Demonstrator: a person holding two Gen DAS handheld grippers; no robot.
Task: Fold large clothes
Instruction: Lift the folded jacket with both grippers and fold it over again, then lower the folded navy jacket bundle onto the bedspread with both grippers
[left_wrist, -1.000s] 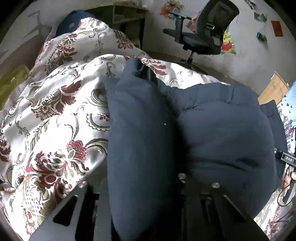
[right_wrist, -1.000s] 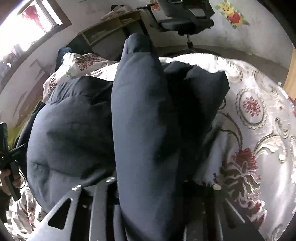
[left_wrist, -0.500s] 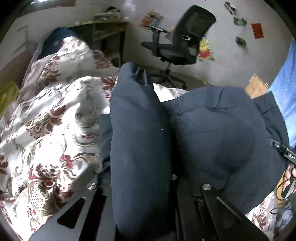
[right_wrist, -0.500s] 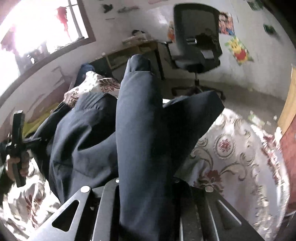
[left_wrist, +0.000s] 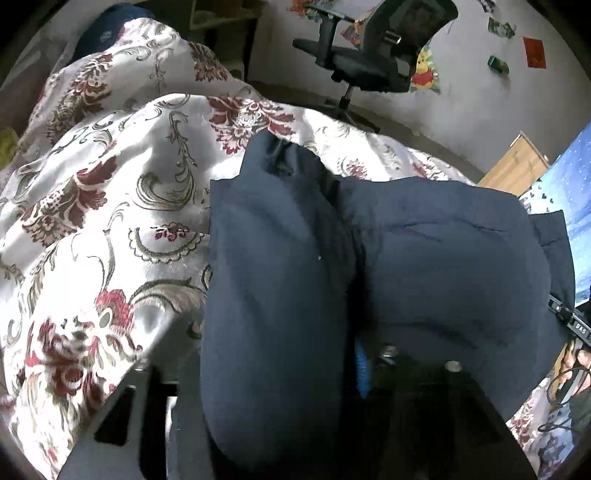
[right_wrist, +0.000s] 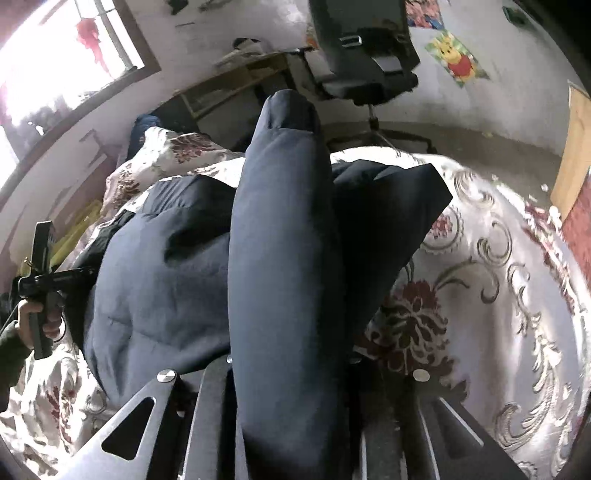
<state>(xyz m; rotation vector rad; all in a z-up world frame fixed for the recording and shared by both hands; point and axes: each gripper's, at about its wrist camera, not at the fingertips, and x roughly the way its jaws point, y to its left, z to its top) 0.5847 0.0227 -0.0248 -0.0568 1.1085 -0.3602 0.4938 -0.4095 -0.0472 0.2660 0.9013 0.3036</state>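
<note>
A puffy navy jacket lies over a floral bedspread. My left gripper is shut on a thick fold of the jacket that bulges up between its jaws and hides the fingertips. My right gripper is shut on another thick fold of the same jacket, which rises between its jaws. The left gripper shows in the right wrist view, held in a hand at the left edge. The right gripper's body shows in the left wrist view at the right edge.
The floral bedspread covers the bed on both sides of the jacket. A black office chair stands on the floor beyond the bed, beside a desk. A window is at the left. A wooden panel leans at the right.
Both grippers rose with the jacket folds half a second ago. The left has since come back down towards the bed; the right has stayed raised.
</note>
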